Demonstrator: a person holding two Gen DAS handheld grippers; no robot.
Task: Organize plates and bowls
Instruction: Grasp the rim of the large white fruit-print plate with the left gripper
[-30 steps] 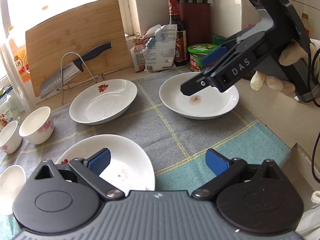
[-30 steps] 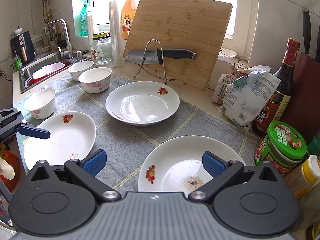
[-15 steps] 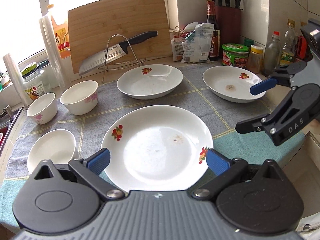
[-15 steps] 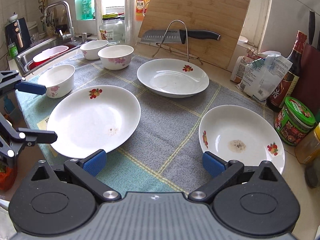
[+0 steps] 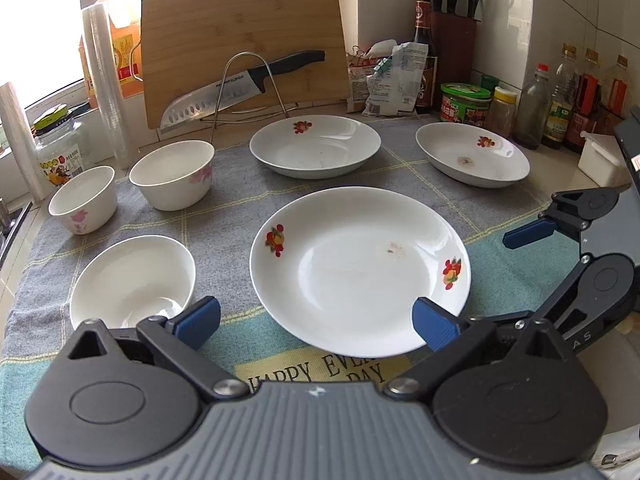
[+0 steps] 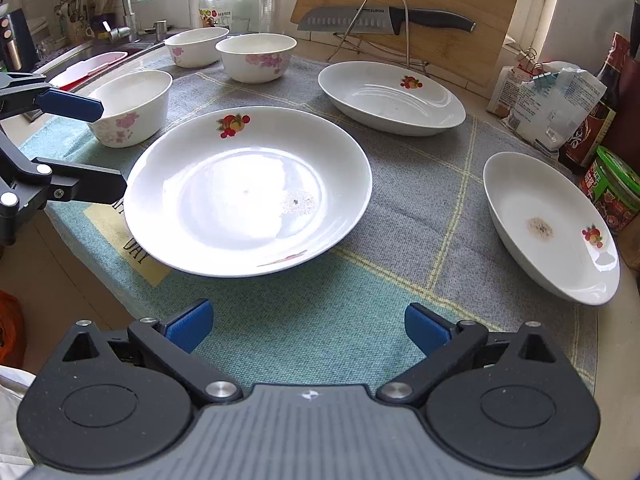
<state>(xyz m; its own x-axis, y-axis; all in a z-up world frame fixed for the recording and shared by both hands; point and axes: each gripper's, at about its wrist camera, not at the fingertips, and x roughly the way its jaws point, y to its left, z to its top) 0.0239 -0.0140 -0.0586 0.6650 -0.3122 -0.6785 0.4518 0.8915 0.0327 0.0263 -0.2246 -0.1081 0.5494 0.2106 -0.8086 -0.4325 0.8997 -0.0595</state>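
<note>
Plates and bowls, six pieces, are all lying singly on the checked cloth (image 5: 400, 172); nothing is stacked.

- Near plate (image 5: 360, 268), the landmark: lying flat at the cloth's front edge, with fruit prints on its rim and a small stain in its well.
- Middle plate (image 5: 315, 146): sitting behind the near plate, well apart from it.
- Stained plate (image 5: 472, 155): sitting behind and to the right of the near plate, carrying a brown mark at its centre.
- Front bowl (image 5: 134, 282): standing just left of the near plate, not touching it.
- Two more bowls (image 5: 172, 174), (image 5: 83, 198): standing upright behind and left of the near plate.
- Left gripper (image 5: 316, 320): hovering at the near plate's front rim, fingers spread wide and holding nothing.
- Right gripper (image 6: 306, 326): hovering over bare cloth to the right of the near plate, fingers likewise gaping and empty.

Step in hand, as a judgement: sorting is only beginning, and both grippers are lining up for a first pick. The next move is probably calling for one finger under a plate's rim and one over it, followed by a lift and a placing onto another plate, bowls nesting separately.
</note>
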